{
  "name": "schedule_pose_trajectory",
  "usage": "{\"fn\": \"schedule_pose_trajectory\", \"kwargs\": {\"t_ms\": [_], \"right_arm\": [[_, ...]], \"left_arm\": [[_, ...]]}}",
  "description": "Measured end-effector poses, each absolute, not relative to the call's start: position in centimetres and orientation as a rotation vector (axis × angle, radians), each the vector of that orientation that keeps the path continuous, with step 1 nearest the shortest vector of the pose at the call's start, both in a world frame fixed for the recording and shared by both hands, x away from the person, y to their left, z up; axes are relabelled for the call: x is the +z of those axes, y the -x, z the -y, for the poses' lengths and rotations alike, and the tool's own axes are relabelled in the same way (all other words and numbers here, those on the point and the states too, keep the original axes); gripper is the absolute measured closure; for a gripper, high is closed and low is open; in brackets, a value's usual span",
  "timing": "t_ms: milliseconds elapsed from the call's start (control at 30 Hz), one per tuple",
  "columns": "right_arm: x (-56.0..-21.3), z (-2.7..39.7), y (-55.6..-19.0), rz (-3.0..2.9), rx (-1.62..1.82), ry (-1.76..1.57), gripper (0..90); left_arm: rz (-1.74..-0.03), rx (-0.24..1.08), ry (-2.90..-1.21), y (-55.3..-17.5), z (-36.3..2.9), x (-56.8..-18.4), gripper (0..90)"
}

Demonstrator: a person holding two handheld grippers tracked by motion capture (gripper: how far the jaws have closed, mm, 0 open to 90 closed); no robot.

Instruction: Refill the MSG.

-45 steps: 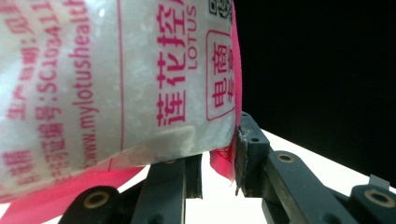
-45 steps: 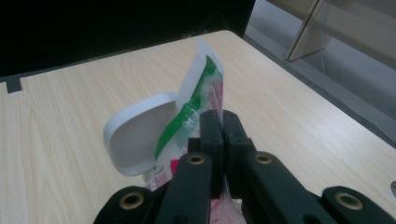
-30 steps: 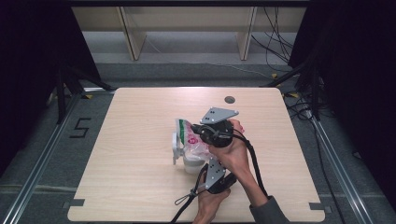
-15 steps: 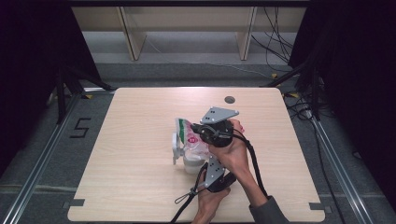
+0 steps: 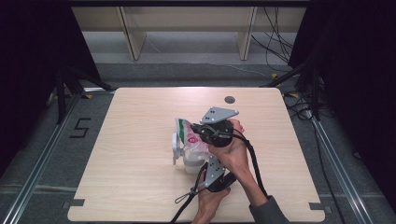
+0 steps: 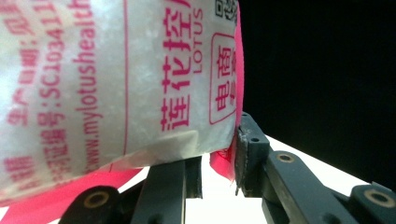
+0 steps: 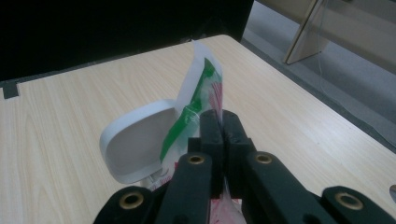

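Both grippers hold a printed plastic pouch [image 5: 190, 135] upright near the middle of the desk [image 5: 135, 186], over a white flip-lid container [image 5: 187, 161]. The right gripper [image 7: 218, 122] has its fingers pinched tight on the pouch's top edge, while the left gripper [image 6: 217, 158] has its fingers narrowed on the lower pink seam; the pouch's long axis runs vertically between them

High view overhead; gripper views close, sharing bag [image 5: 190, 136].
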State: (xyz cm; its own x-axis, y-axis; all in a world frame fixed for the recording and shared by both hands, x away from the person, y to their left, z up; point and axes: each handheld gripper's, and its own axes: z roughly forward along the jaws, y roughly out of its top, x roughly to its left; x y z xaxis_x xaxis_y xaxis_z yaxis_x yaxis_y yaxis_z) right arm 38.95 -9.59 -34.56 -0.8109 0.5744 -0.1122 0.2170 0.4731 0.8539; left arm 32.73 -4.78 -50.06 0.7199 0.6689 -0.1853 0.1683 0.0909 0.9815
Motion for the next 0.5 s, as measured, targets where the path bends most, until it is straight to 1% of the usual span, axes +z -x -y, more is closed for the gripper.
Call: {"fn": "schedule_pose_trajectory", "kwargs": {"t_ms": [200, 233, 367, 400, 500], "right_arm": [[-34.51, 9.60, -38.96, -2.338, 1.266, -0.655, 90.0], [-34.50, 9.57, -38.94, -2.338, 1.265, -0.652, 90.0], [-34.47, 9.58, -38.84, -2.336, 1.269, -0.678, 90.0], [-34.45, 9.59, -38.83, -2.337, 1.268, -0.678, 90.0], [-34.42, 9.61, -38.84, -2.338, 1.269, -0.676, 90.0]], "left_arm": [[-0.727, 0.430, -1.462, -32.75, 4.75, -50.07, 74.8], [-0.746, 0.390, -1.384, -32.63, 5.32, -50.03, 74.8], [-0.745, 0.379, -1.372, -32.61, 5.42, -49.99, 74.8], [-0.722, 0.426, -1.464, -32.73, 4.73, -50.03, 74.8], [-0.720, 0.428, -1.462, -32.74, 4.75, -50.02, 74.8]]}}
